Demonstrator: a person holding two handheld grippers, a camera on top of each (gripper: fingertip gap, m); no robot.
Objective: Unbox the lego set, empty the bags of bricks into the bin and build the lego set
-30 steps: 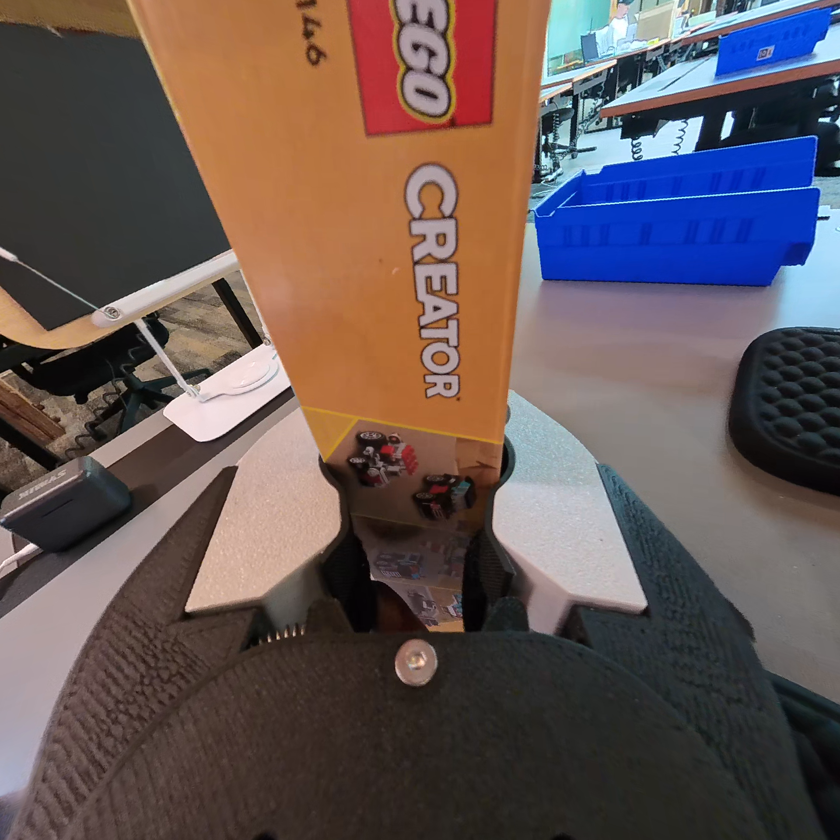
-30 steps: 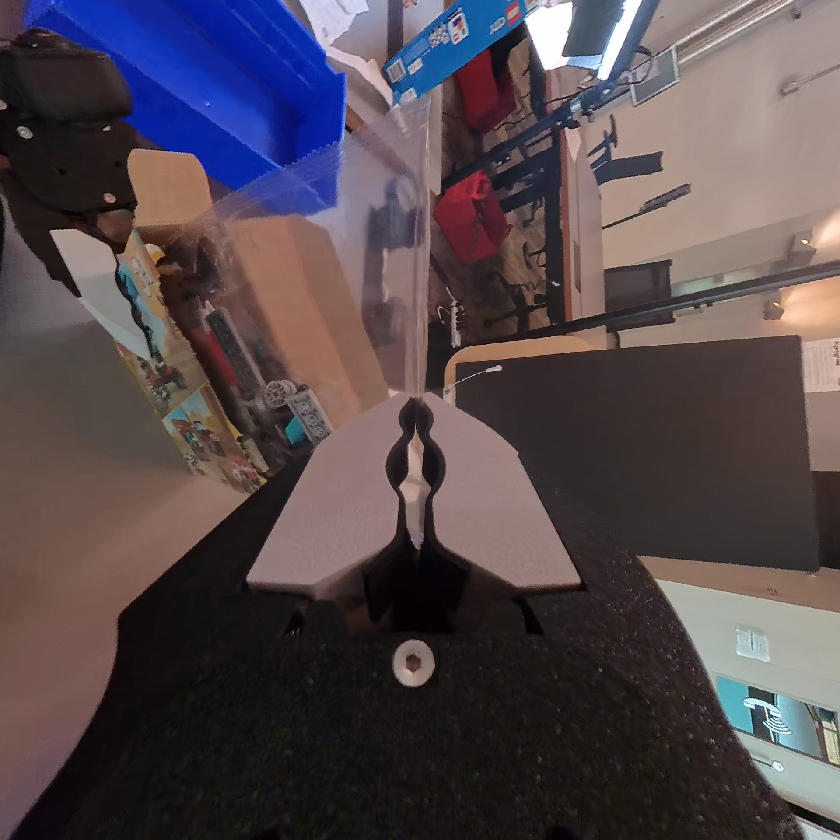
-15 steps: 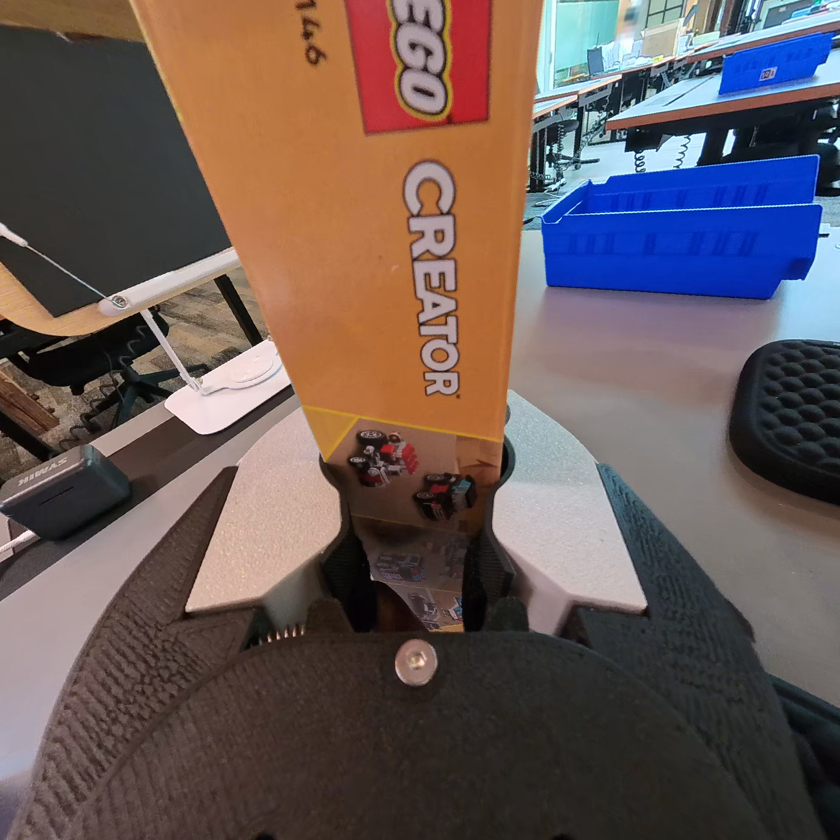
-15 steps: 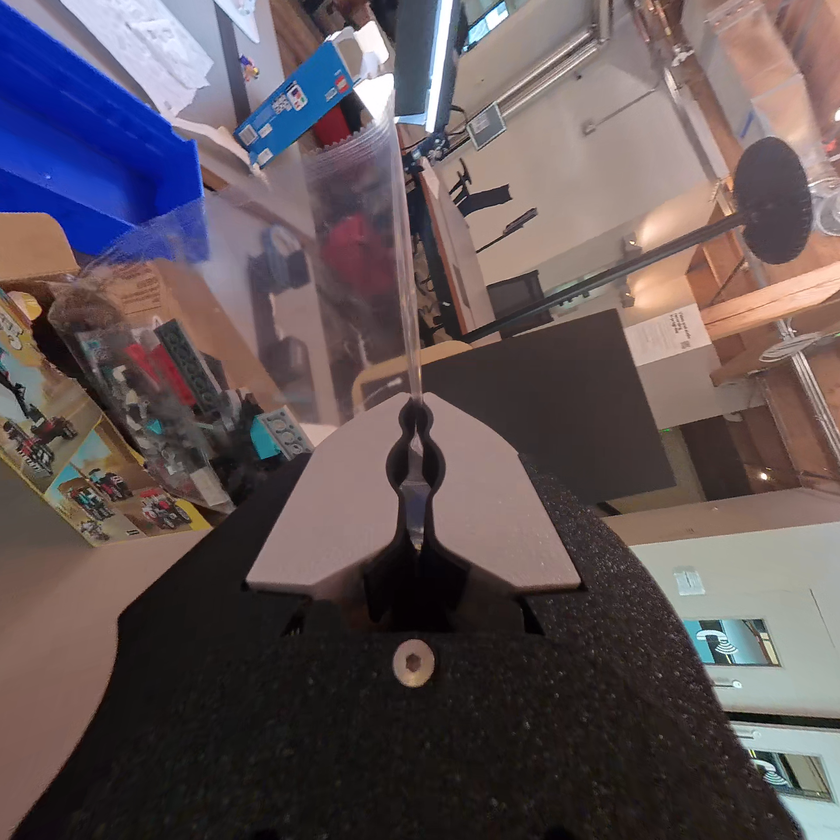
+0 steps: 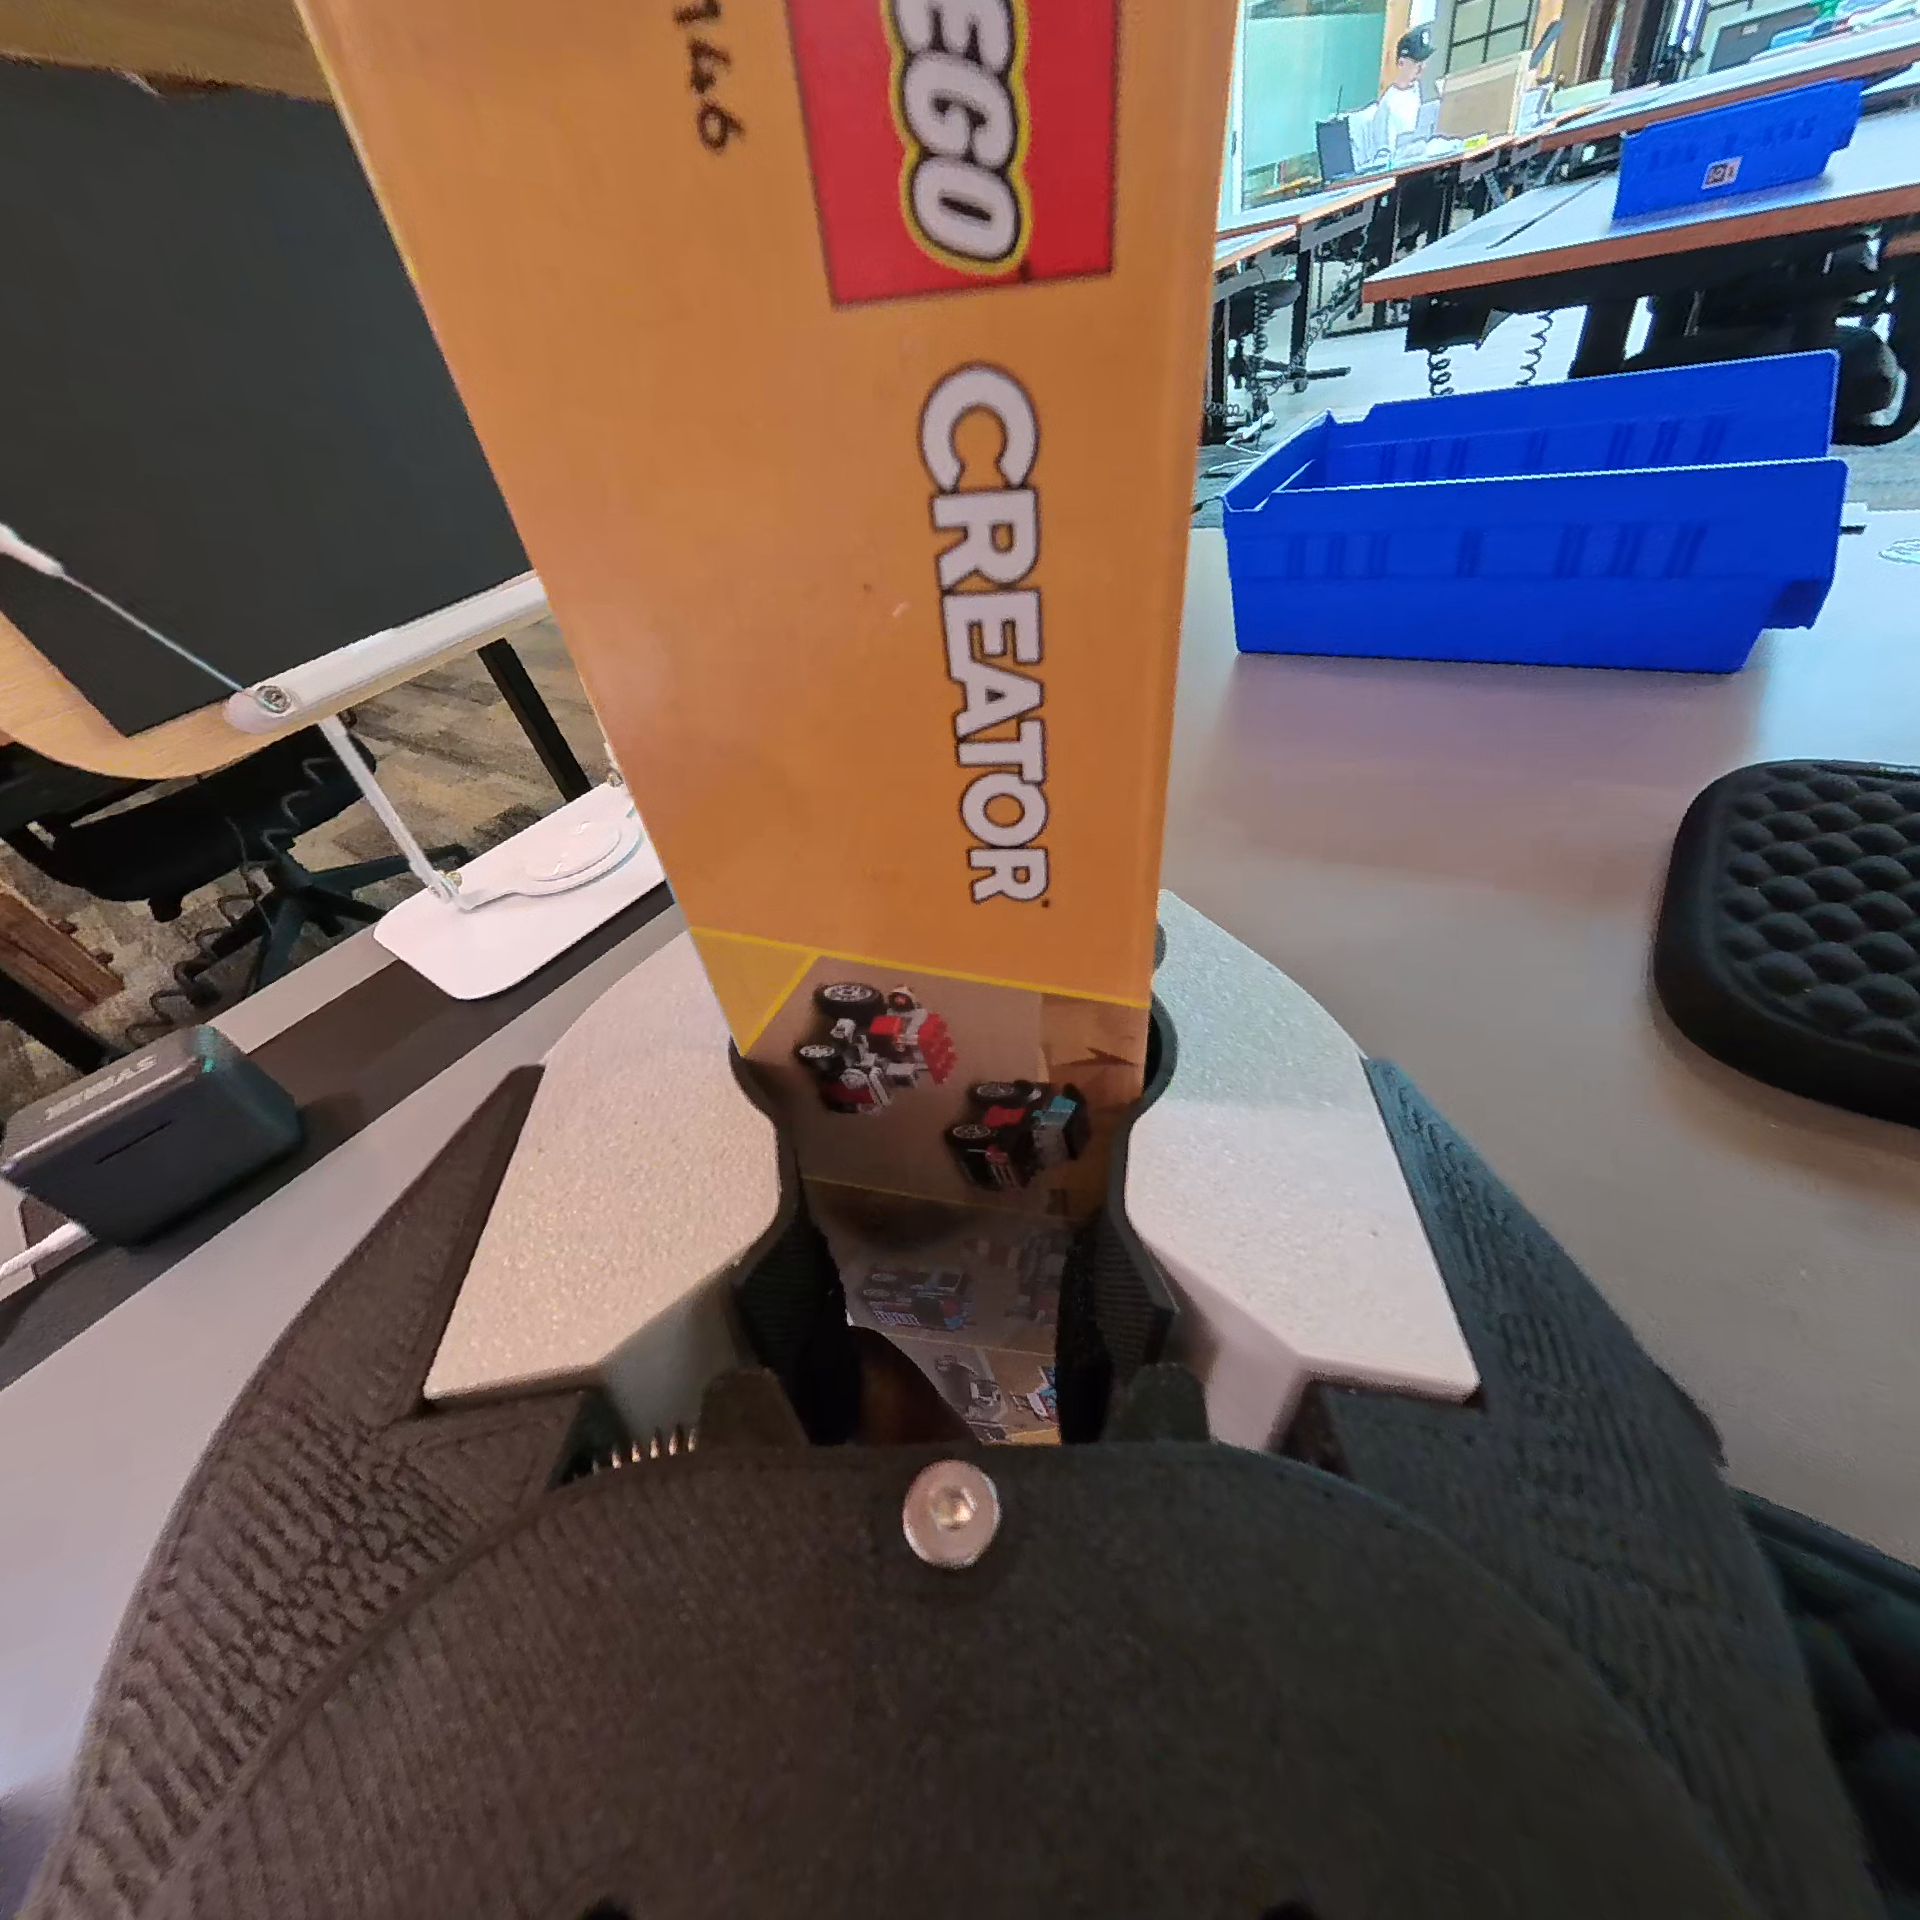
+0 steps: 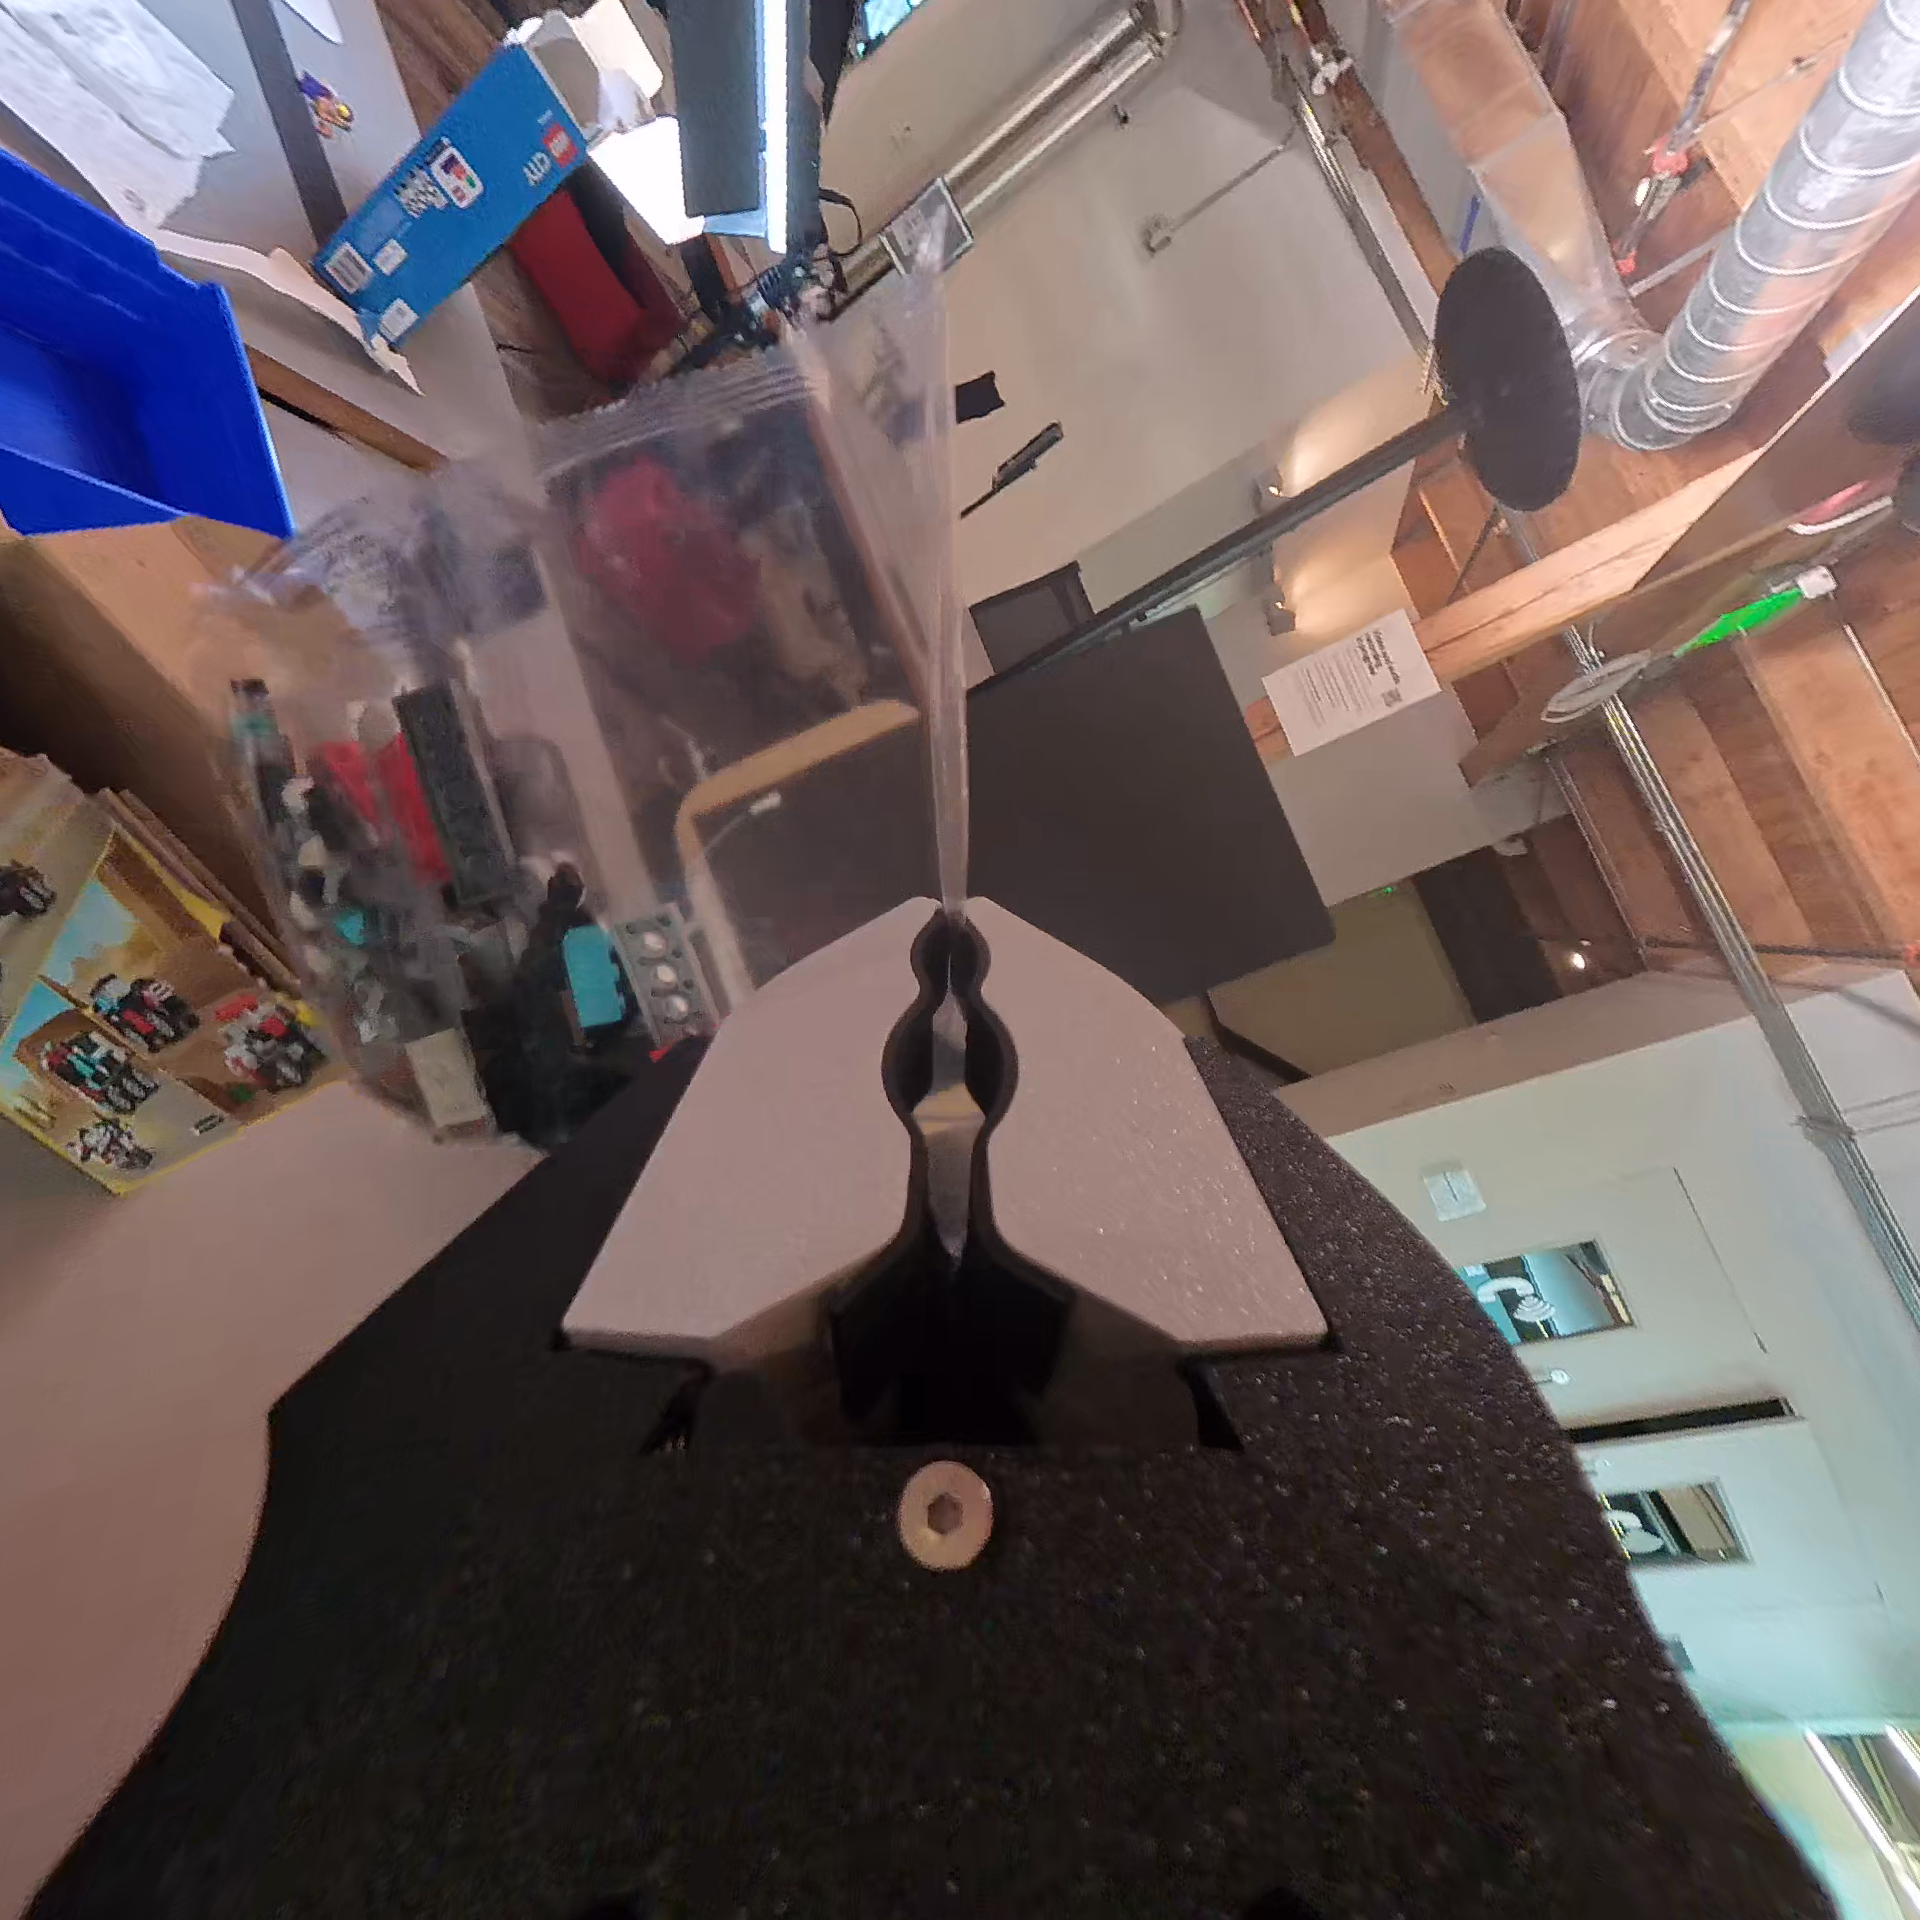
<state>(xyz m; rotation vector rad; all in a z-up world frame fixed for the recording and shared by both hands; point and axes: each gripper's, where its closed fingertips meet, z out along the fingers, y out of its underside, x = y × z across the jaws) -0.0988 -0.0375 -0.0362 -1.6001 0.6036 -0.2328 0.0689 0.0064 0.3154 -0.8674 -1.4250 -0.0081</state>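
left tongs (image 5: 951, 1122) squeeze one orange box (image 5: 831, 520) | right tongs (image 6: 951, 935) pinch one clear bag (image 6: 644, 644) of bricks | one blue bin (image 5: 1527, 551) on desk (image 5: 1403, 831) | bag seen only from right

In the left wrist view the box (image 5: 831, 540) is standing up the middle of the frame, its lower end sitting between the left gripper's (image 5: 945, 1049) fingers. The bin (image 5: 1538, 540) is sitting on the table (image 5: 1403, 831) at upper right, behind a pad (image 5: 1808, 935) at the right edge. In the right wrist view the bag (image 6: 644, 665) is hanging left of centre, its edge lying inside the right gripper (image 6: 951, 925), the box lying at the left edge.
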